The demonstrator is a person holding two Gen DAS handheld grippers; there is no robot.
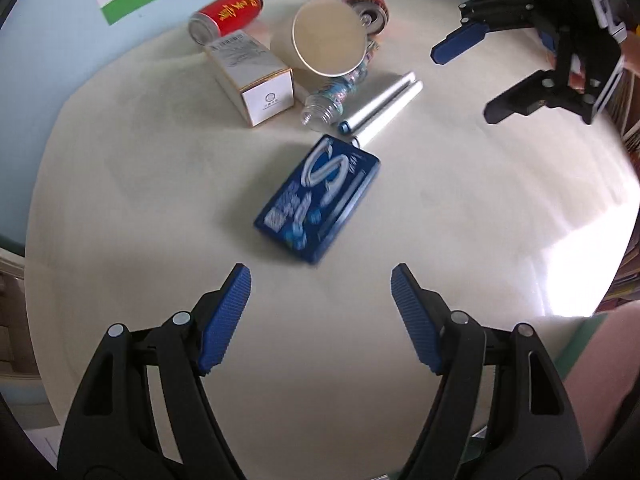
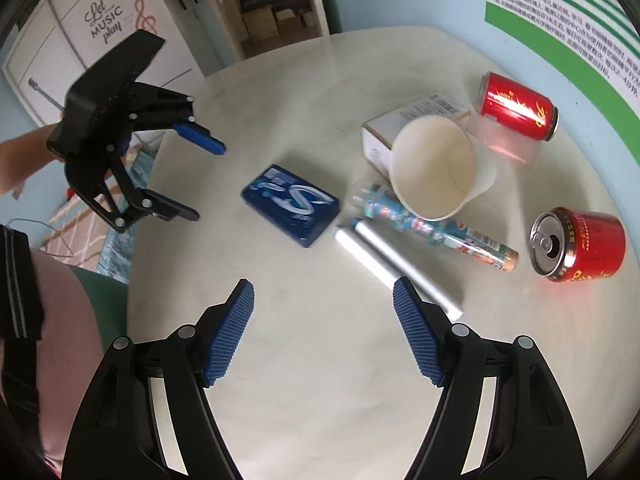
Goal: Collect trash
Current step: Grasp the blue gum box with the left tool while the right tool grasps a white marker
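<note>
Trash lies on a round cream table [image 1: 140, 208]. A blue pack [image 1: 320, 200] sits flat just beyond my left gripper [image 1: 320, 280], which is open and empty above the tabletop. Behind the pack lie two white tubes [image 1: 384, 106], a clear plastic bottle [image 1: 336, 94], a tipped paper cup [image 1: 328, 36], a white box [image 1: 252, 78] and two red cans [image 1: 226, 14] on their sides. My right gripper [image 2: 324, 292] hangs open and empty, its right finger over the near end of the tubes [image 2: 396, 268]. From there the pack [image 2: 292, 204] lies ahead, and the left gripper [image 2: 204, 180] hovers left of it.
A green-bordered poster [image 2: 560, 20] hangs on the pale blue wall behind the table. A doorway [image 2: 276, 0] and a white cabinet [image 2: 104, 24] stand beyond the far edge. A person's leg [image 2: 60, 340] is at the near left edge. Sunlight glares on the table [image 1: 580, 260].
</note>
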